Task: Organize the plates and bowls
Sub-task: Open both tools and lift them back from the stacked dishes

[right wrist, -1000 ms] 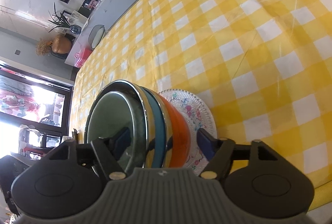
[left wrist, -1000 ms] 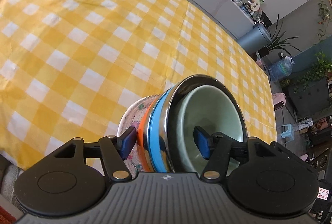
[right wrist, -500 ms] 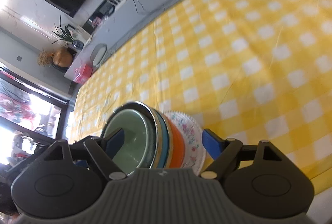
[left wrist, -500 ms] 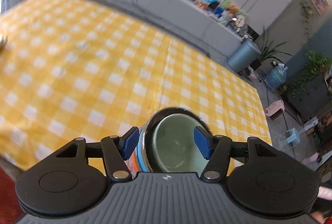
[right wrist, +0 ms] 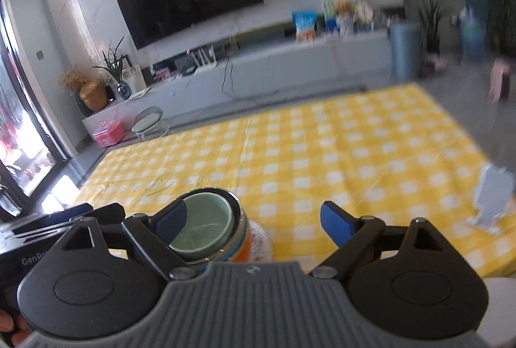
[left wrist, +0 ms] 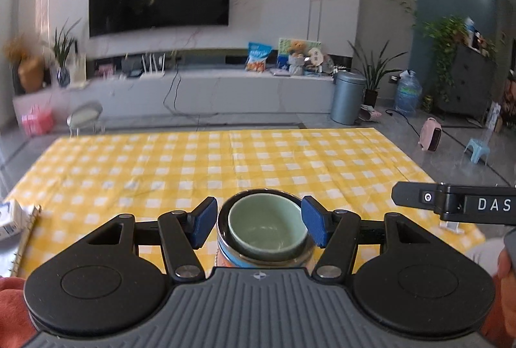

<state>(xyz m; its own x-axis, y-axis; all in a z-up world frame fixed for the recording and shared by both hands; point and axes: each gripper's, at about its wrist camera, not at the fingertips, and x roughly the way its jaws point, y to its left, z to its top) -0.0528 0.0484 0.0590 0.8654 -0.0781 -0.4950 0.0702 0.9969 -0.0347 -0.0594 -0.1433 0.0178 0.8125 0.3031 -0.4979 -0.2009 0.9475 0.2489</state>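
Observation:
A stack of dishes stands on the yellow checked tablecloth point(left wrist: 258, 161) near its front edge: a pale green bowl point(left wrist: 266, 227) on top, inside a steel bowl, over a blue and an orange bowl, on a flowered plate point(right wrist: 259, 240). My left gripper point(left wrist: 258, 224) is open, raised behind the stack, with the stack seen between its blue pads without touching. My right gripper point(right wrist: 254, 222) is open and empty, to the right of the green bowl point(right wrist: 203, 225), which its left finger partly hides.
A notebook and a small carton point(left wrist: 13, 219) lie at the table's left front corner. A white stand point(right wrist: 491, 196) sits at the right front. The right gripper's body point(left wrist: 451, 203) shows at the left view's right. TV wall, bin and stools lie beyond the table.
Both grippers have lifted back and tilted up from the stack, from looking down at it to looking level across the table. The stack stays on the cloth, now standing upright in view.

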